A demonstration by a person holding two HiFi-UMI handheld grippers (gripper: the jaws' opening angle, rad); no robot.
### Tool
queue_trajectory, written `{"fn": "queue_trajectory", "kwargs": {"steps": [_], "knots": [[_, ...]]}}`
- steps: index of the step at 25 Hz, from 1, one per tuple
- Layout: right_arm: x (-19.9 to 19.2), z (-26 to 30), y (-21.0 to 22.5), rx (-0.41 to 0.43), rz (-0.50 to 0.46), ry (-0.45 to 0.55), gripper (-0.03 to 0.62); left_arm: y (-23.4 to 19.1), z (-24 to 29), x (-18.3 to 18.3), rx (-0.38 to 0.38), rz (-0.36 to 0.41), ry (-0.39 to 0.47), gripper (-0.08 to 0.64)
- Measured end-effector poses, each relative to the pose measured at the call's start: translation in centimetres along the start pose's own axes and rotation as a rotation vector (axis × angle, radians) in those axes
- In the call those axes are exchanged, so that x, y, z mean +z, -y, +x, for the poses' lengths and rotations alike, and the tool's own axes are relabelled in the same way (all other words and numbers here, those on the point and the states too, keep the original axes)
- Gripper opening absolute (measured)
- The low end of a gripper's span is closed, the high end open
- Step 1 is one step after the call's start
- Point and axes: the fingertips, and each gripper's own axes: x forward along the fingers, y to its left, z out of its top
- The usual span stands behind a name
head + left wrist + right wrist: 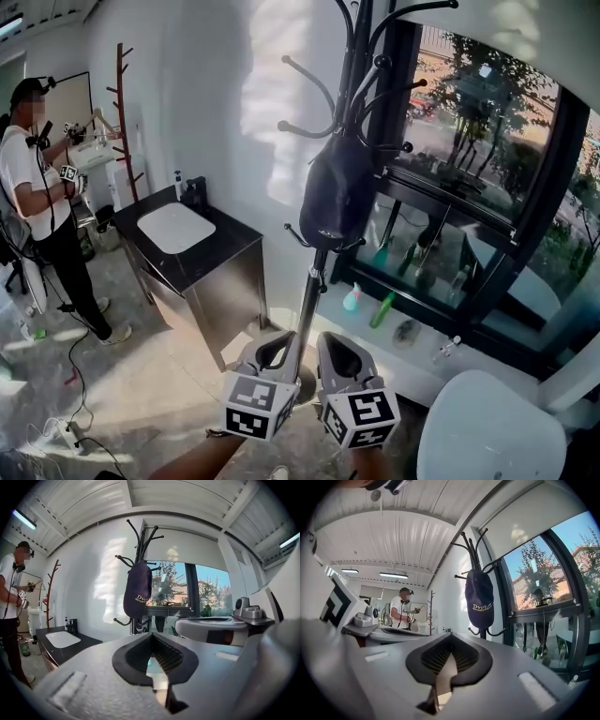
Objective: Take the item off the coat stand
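Note:
A dark navy cap (336, 192) with pale lettering hangs on the black coat stand (308, 314) in front of the window. The left gripper view has the cap (137, 588) ahead and slightly left of centre, and in the right gripper view the cap (479, 599) is ahead and right of centre. Both grippers are held low near the stand's pole, well below the cap and not touching it. My left gripper (279, 339) has its jaws together with nothing between them. My right gripper (331, 341) is likewise shut and empty.
A black cabinet with a white basin (176, 227) stands left of the stand. A person (37, 187) with grippers works at far left beside a wooden coat stand (125, 112). Bottles (382, 309) line the window ledge. A white rounded object (487, 433) sits at bottom right; cables (66, 431) lie on the floor.

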Motion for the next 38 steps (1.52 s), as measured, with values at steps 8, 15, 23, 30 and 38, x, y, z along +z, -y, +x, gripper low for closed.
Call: {"fn": "queue_trajectory", "kwargs": {"steps": [8, 15, 23, 30, 38], "knots": [[3.5, 2.7, 1.8, 0.009, -0.015, 0.064, -0.005, -0.4, 2.2, 0.9, 0.011, 0.007, -0.006, 0.002], [6.8, 4.3, 3.4, -0.015, -0.074, 0.097, -0.005, -2.0, 3.2, 2.2, 0.014, -0.006, 0.003, 0.002], [9.9, 6.6, 5.2, -0.089, -0.13, 0.128, 0.011, -3.9, 5.0, 3.0, -0.05, -0.004, 0.02, 0.002], [12.8, 9.4, 5.6, -0.168, -0.139, 0.152, 0.07, -6.9, 6.2, 4.3, -0.117, -0.007, 0.036, 0.002], [15.7, 11.6, 8.3, -0.28, -0.11, 0.167, 0.141, -8.7, 7.3, 5.2, -0.195, 0.006, 0.055, 0.002]]}}
